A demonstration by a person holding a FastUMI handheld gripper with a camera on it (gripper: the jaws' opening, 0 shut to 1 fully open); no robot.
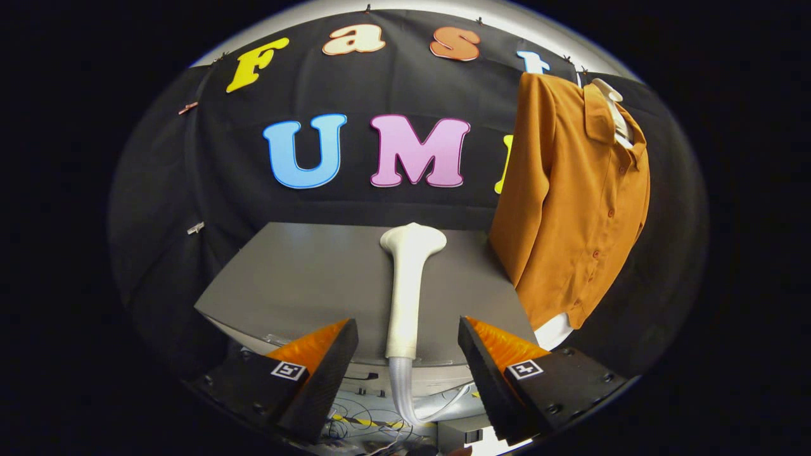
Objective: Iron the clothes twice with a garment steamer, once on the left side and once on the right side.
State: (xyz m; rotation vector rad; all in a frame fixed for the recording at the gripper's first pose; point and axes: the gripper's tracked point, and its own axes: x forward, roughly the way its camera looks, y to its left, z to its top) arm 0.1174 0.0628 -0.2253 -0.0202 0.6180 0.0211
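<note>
Two fingers of the gripper (pixel 408 345) stand wide apart with nothing held, and the white garment steamer (pixel 407 288) lies between them and just ahead, its handle running away across the grey tabletop (pixel 298 278) to a flared head at the far end (a clear ribbed hose (pixel 400 392) drops from the near end, over the tabletop's edge). Beyond the fingers and off to the right, an orange button-up shirt (pixel 573 202) hangs against the black cloth wall, its hem just past the tabletop's right corner.

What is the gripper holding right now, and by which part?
Nothing. The gripper is open, its fingers either side of the steamer handle without touching it. The steamer lies on the table.
</note>
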